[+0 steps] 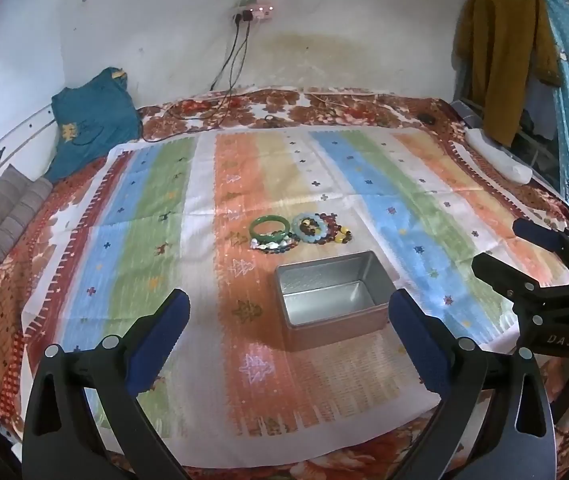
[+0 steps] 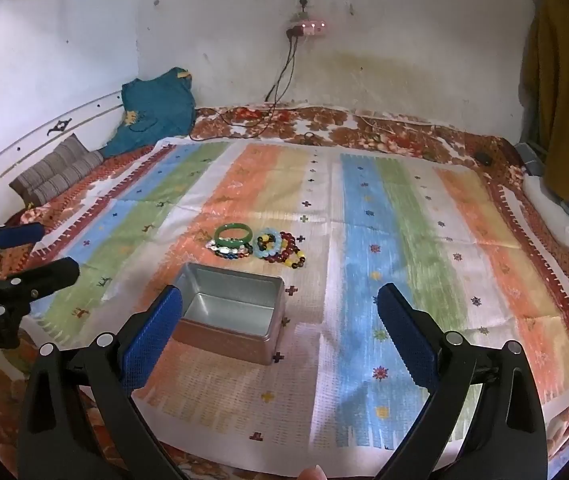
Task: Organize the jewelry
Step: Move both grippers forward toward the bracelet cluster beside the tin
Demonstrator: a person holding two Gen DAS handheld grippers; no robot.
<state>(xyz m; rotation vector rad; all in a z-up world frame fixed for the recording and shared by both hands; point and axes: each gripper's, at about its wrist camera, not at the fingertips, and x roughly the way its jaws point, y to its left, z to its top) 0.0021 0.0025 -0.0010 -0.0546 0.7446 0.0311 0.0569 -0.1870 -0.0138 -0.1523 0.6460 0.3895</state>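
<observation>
- Nearest to the cameras are the two tools. The left gripper (image 1: 288, 316) has its blue-padded fingers wide apart with nothing between them, and it hangs above the striped cloth (image 1: 144, 240), pointing down at a slant.
- The right gripper (image 2: 280, 316) stands the same way: fingers spread to the full, nothing held. In the left view it shows at the right edge, also apart and empty.
- On the side of the right gripper's black body, in the left view, I can read the white letters "DAS"; the rest of the word is cut off. In the right view there is also white writing on the left gripper's body, but it is too blurred to read, maybe a web address.
- A little farther lies the metal tin (image 1: 330, 300), an open rectangular box with no lid in view. Its inside is bare, so no jewelry is put away yet.
- Just behind the tin is the jewelry, all in one small heap on the cloth: a green bangle (image 1: 269, 227), a pale blue bead bracelet (image 1: 309, 227), dark red and yellow beads (image 1: 334, 232), and a string of mixed beads (image 1: 272, 245) touching the bangle.
- So I judge the task is at its very start: every piece is left to move, and neither tool has reached the heap.
- Farthest, on the wall, a power strip (image 1: 258, 12) with small red lights and cables hanging down; no readable label there.
</observation>
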